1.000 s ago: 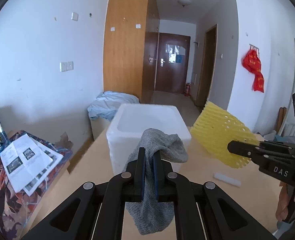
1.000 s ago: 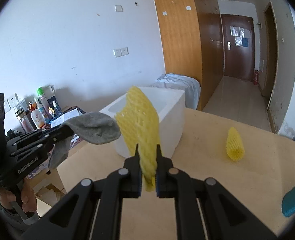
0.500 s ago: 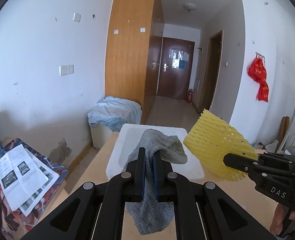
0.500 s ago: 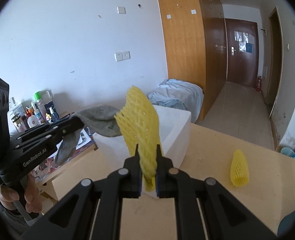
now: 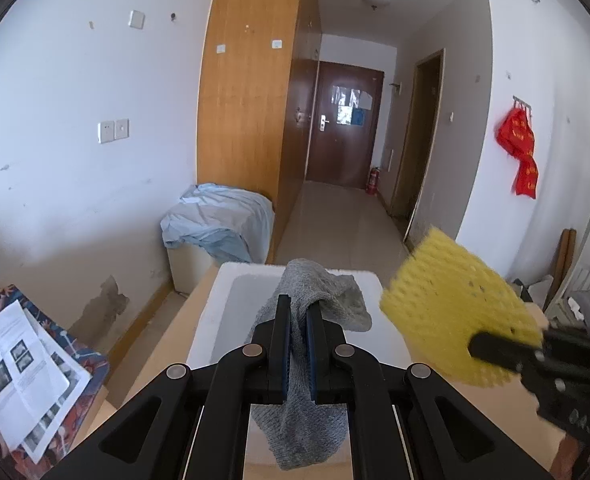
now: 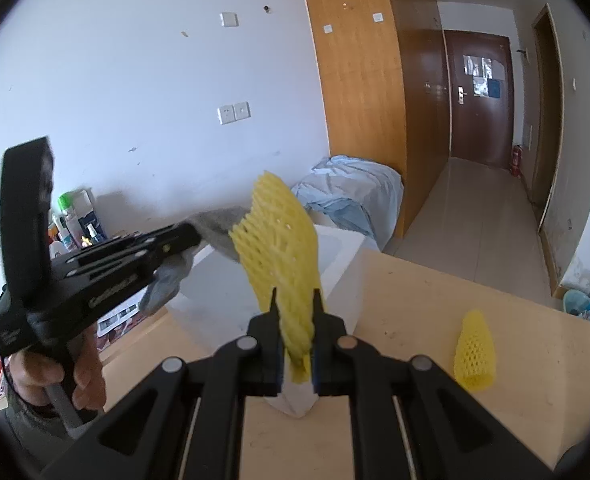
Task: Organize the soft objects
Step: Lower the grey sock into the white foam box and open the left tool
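Left gripper (image 5: 298, 316): jaws closed on the grey sock (image 5: 307, 368), which drapes over and hangs below them. The white foam box (image 5: 219, 312) sits at frame centre, open cavity directly ahead of and under the sock — the nearer drop. Right gripper (image 6: 294, 312): jaws pinched on the yellow foam net (image 6: 283, 248), long axis upright, tilted up-left; box lies beyond it (slightly left of centre). A second net (image 6: 475, 356) rests on the counter (image 6: 435, 312), lower right, well apart from both.

Grey sock (image 5: 319, 300), yellow foam net (image 6: 283, 240)
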`<action>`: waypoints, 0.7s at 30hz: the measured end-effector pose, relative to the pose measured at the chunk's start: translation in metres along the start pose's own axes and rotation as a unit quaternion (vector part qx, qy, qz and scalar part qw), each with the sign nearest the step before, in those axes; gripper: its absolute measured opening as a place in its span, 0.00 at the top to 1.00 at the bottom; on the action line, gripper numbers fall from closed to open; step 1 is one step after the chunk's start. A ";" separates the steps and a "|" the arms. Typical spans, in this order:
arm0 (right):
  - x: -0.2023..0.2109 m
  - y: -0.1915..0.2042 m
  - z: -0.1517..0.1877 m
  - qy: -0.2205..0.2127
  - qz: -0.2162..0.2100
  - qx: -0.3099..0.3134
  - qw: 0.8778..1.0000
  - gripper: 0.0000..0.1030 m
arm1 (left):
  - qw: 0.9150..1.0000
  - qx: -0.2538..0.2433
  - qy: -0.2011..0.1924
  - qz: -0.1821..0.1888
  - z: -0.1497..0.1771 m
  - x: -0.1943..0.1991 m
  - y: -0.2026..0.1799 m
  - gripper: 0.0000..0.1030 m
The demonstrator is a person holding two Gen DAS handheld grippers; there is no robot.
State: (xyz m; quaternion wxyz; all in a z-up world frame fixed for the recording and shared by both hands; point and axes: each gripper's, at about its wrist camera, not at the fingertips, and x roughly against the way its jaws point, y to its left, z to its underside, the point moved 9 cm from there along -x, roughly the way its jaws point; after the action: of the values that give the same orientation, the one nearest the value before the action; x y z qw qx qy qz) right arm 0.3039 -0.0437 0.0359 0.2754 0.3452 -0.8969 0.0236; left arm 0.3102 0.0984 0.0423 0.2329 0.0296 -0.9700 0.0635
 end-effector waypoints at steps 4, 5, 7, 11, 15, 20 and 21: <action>0.004 -0.004 0.002 0.002 0.004 -0.001 1.000 0.88 | 1.000 -0.002 0.004 0.000 -0.003 -0.015 -0.002 0.93; 0.005 -0.005 0.002 0.001 0.004 -0.003 1.000 0.88 | 1.000 -0.003 0.008 0.002 -0.003 -0.020 -0.004 0.93; 0.006 -0.006 0.001 0.000 0.007 -0.004 1.000 0.88 | 1.000 0.001 0.018 -0.001 0.000 -0.030 -0.002 0.93; 0.006 -0.007 0.002 0.002 0.007 -0.006 1.000 0.88 | 0.999 0.011 0.047 0.003 0.008 -0.048 0.003 0.93; 0.005 -0.004 0.000 0.004 0.006 -0.003 1.000 0.88 | 0.999 0.013 0.050 0.008 0.011 -0.048 0.005 0.93; 0.004 -0.005 -0.001 0.006 0.004 -0.005 1.000 0.88 | 0.999 0.010 0.047 0.007 0.011 -0.044 0.007 0.93; 0.004 -0.005 0.000 0.005 0.003 -0.005 1.000 0.88 | 0.999 0.011 0.049 0.007 0.012 -0.043 0.007 0.93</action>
State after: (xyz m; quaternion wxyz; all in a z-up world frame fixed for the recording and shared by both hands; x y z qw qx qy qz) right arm 0.3047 -0.0502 0.0378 0.2817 0.3410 -0.8966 0.0217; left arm 0.3425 0.1052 0.0111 0.2798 0.0218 -0.9567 0.0772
